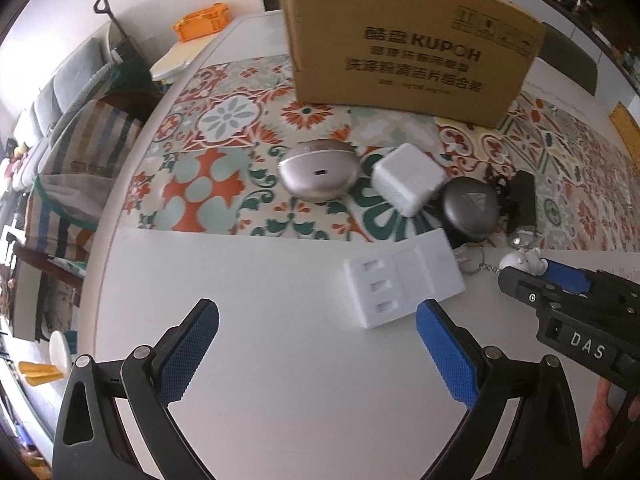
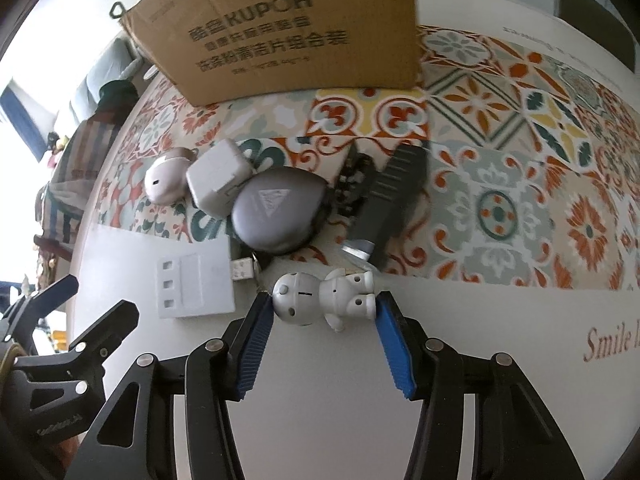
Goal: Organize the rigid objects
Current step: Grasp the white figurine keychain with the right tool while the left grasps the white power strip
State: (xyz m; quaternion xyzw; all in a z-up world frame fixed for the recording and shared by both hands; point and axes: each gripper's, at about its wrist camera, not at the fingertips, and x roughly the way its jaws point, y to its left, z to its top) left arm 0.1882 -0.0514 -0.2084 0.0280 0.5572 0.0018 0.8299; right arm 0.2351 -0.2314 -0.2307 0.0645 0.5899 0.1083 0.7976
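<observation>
One small white figurine [image 2: 324,298] lies on its side on the white table [image 2: 320,420], just short of the patterned mat [image 2: 500,208], and the right gripper [image 2: 320,312] has a blue pad on either side of it, jaws closing on it at head and feet; whether they are pressing firmly cannot be told. A keyring [image 1: 474,264] trails from the figurine toward 11 o'clock. At 11 o'clock sits a dark grey case [image 2: 276,208], at 12 to 1 o'clock a black clip-like tool [image 2: 394,196], and further toward 10 o'clock a white charger [image 2: 218,178] and a silver case [image 2: 164,180]. A white foam tray [image 2: 194,286] lies at 9 o'clock. A cardboard box [image 2: 288,28] stands at 12 o'clock. The left gripper [image 1: 316,320] hovers with jaws wide apart, empty, the tray at its 1 o'clock.
</observation>
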